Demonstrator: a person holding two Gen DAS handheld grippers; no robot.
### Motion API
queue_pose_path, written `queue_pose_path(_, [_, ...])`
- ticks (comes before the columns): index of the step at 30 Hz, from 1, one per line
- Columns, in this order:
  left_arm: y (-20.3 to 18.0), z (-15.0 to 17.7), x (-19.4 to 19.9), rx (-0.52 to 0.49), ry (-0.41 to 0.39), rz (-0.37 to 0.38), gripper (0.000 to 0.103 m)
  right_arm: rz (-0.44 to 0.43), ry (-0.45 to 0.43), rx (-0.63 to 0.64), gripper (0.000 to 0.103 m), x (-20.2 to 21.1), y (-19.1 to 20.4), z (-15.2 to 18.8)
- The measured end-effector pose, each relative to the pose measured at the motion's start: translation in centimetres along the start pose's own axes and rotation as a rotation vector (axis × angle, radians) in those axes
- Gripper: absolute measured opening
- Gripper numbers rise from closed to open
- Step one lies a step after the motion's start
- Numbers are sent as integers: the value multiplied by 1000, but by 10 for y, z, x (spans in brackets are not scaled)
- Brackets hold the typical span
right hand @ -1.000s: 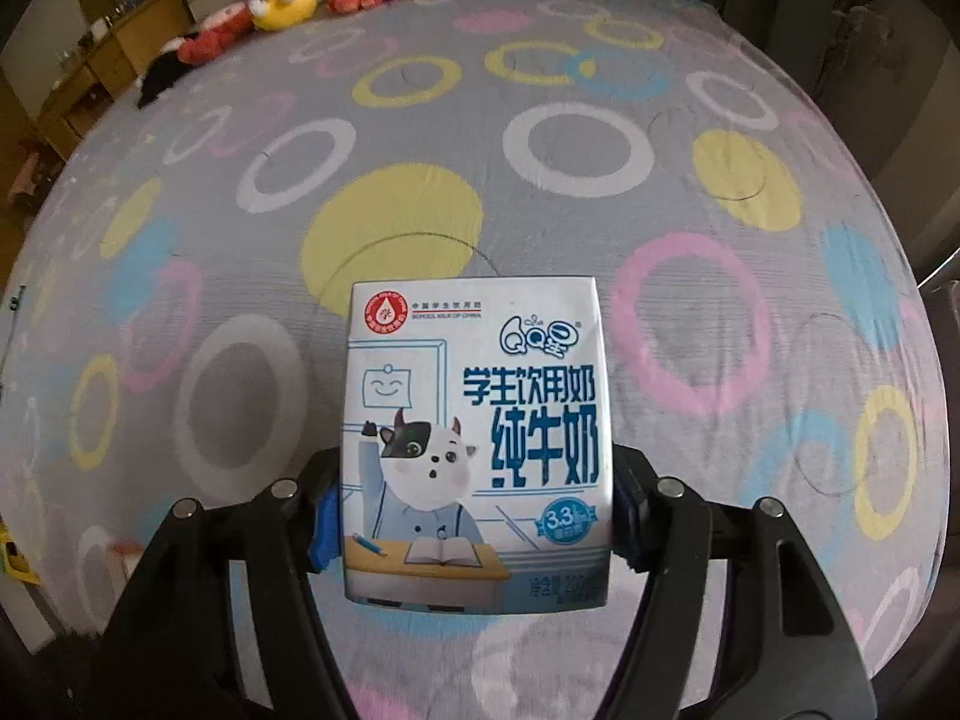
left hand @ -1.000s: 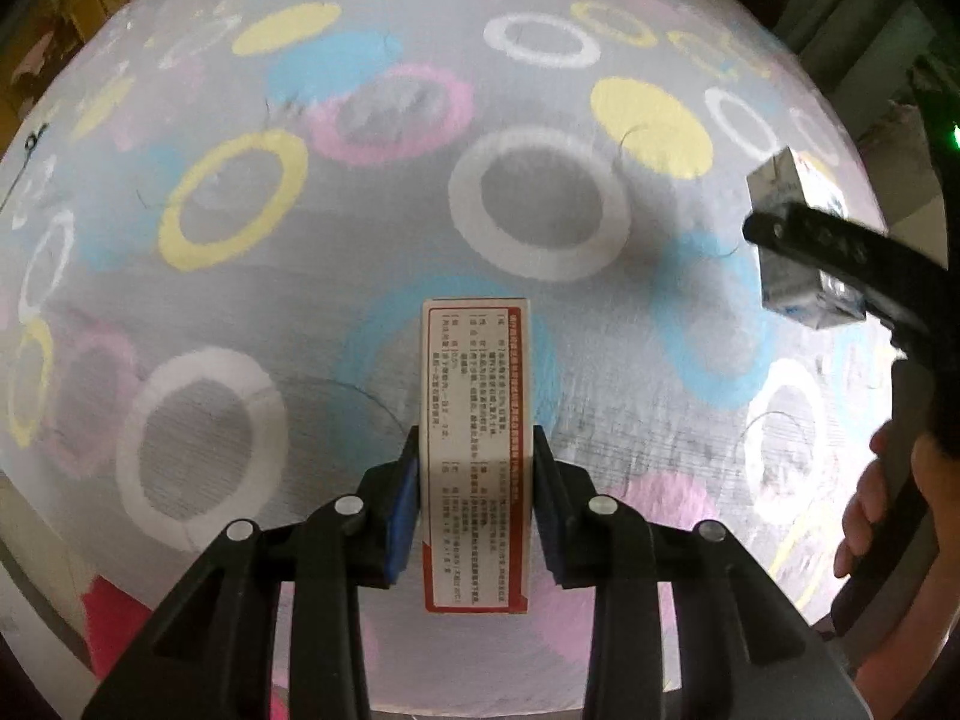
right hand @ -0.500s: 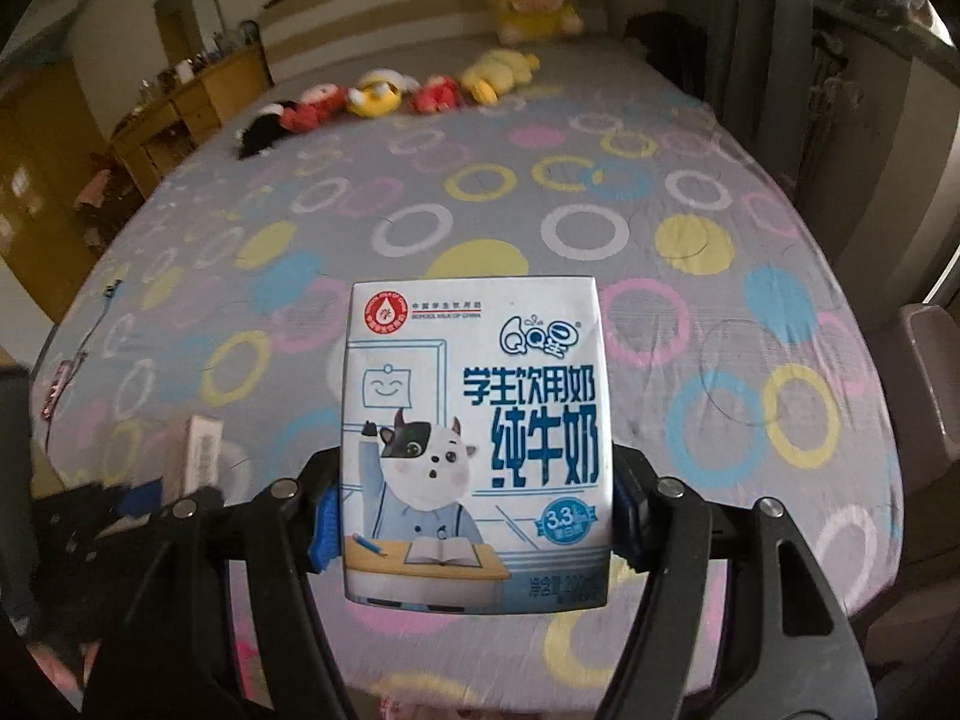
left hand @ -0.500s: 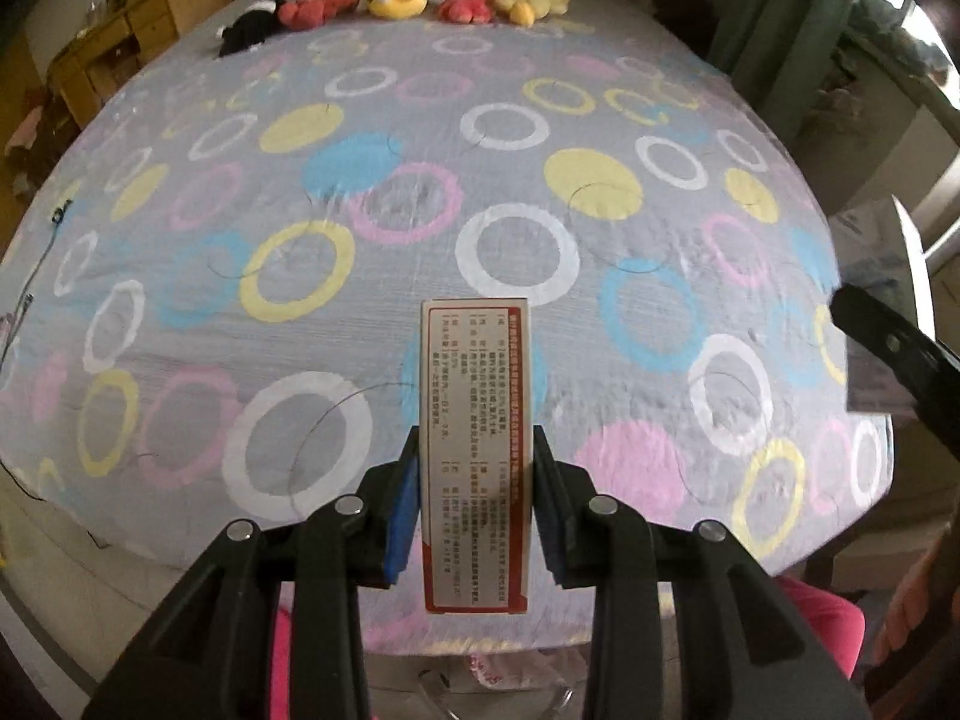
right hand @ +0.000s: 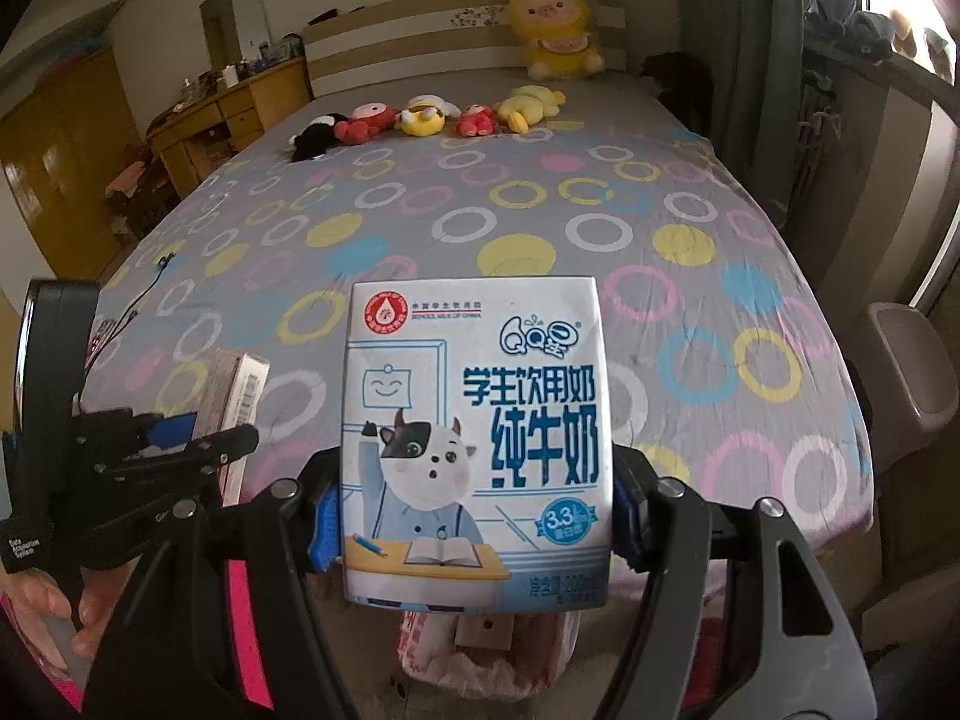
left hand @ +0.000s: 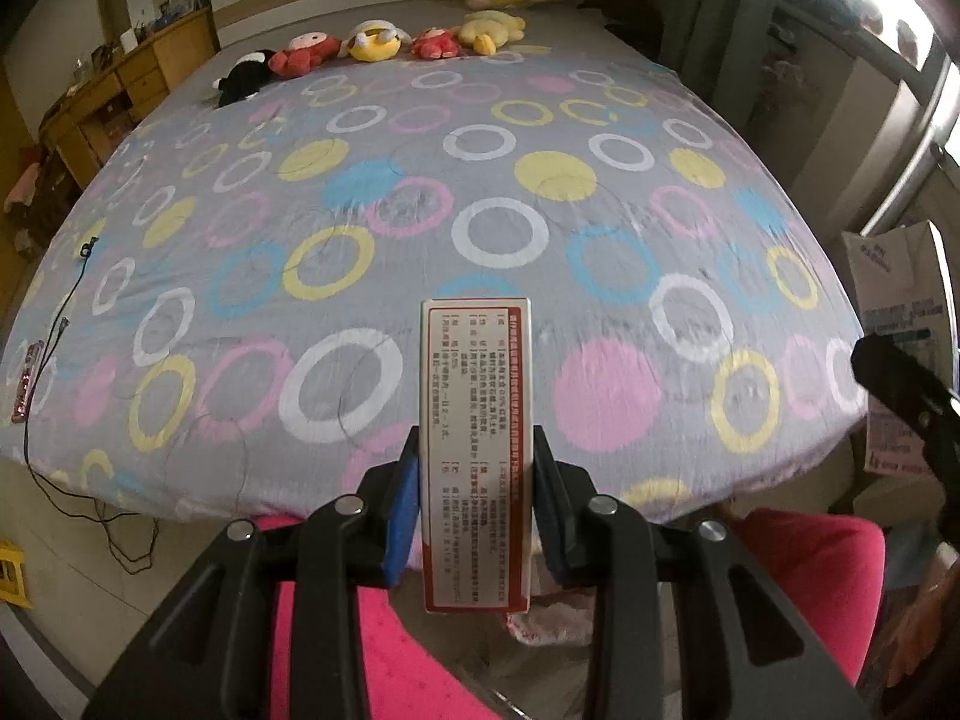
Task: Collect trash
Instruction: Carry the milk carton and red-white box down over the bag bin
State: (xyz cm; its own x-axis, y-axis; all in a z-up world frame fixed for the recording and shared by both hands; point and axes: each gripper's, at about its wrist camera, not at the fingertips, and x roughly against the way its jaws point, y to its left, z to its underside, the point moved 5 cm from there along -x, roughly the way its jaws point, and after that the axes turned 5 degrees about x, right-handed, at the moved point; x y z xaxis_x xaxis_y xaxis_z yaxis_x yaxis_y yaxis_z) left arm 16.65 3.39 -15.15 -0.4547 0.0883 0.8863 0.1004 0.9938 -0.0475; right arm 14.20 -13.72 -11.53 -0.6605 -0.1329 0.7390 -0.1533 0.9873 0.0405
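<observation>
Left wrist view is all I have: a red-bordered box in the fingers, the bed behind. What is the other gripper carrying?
Observer: The right gripper is shut on a milk carton, blue and white with a cartoon cow on the front.
Operator: Is there a bin anywhere?
Observer: Yes. Just below the carton, a bin lined with a pink bag already has trash in it.
Operator: Anything on my box's far side?
Observer: The right wrist view shows a barcode on the narrow side of the box that the left gripper grips.
</observation>
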Motion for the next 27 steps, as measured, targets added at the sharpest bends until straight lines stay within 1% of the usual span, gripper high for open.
queue_pose_path(2, [-3,12,5,-15,-2,2,33,-8,5,-1,65,7,6,12])
queue_pose_path(6, [-11,34,8,-32,17,34,33,1,10,-11,65,19,12,36])
queue_pose_path(13, [-35,78,7,-115,50,57,33,17,43,-44,65,34,16,79])
queue_pose_path(18, [-48,103,0,-158,80,68,33,29,63,-46,65,38,20,98])
queue_pose_path(23, [-53,118,-8,-167,106,74,33,46,81,-31,65,35,22,112])
queue_pose_path(27, [-53,127,-20,-166,139,69,33,36,104,-36,65,27,23,120])
